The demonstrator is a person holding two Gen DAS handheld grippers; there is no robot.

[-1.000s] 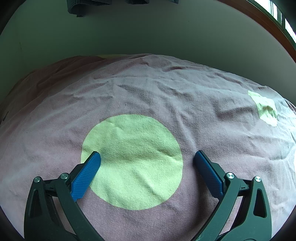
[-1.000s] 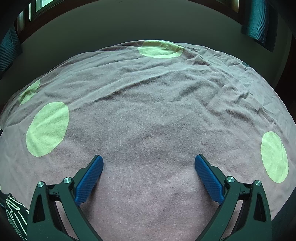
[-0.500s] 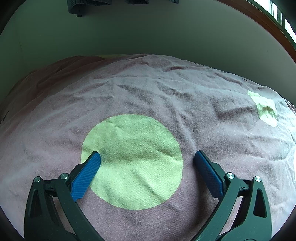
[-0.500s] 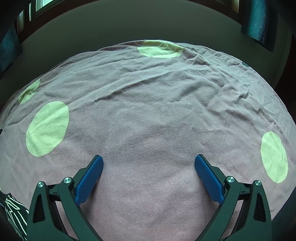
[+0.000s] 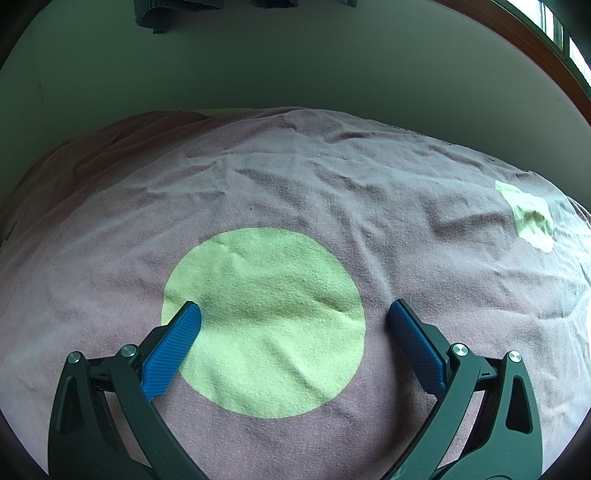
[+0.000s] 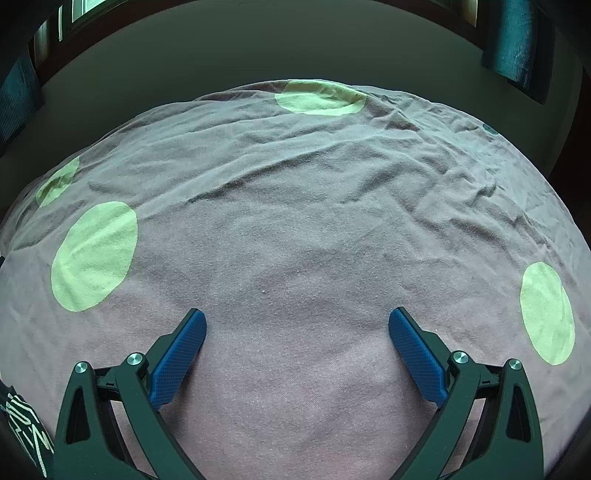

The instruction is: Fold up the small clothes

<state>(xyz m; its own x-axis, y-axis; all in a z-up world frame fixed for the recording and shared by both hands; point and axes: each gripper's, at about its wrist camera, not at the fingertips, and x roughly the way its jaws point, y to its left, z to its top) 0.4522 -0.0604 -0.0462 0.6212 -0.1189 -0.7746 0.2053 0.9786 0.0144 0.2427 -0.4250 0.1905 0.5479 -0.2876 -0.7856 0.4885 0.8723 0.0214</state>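
A wrinkled mauve sheet with pale green circles covers the bed in both views [image 5: 369, 206] [image 6: 314, 229]. My left gripper [image 5: 293, 312] is open and empty, low over a large green circle [image 5: 264, 321]. My right gripper [image 6: 297, 319] is open and empty over plain mauve sheet. A dark cloth with pale stripes [image 6: 22, 428] shows at the bottom left edge of the right wrist view, mostly hidden; I cannot tell what garment it is.
A pale wall [image 5: 295, 66] stands behind the bed. Dark cloth [image 5: 159, 14] hangs at the top of the left wrist view. A wooden window frame [image 5: 535, 40] is at the upper right. Teal curtains [image 6: 517, 40] hang at the right wrist view's top corners.
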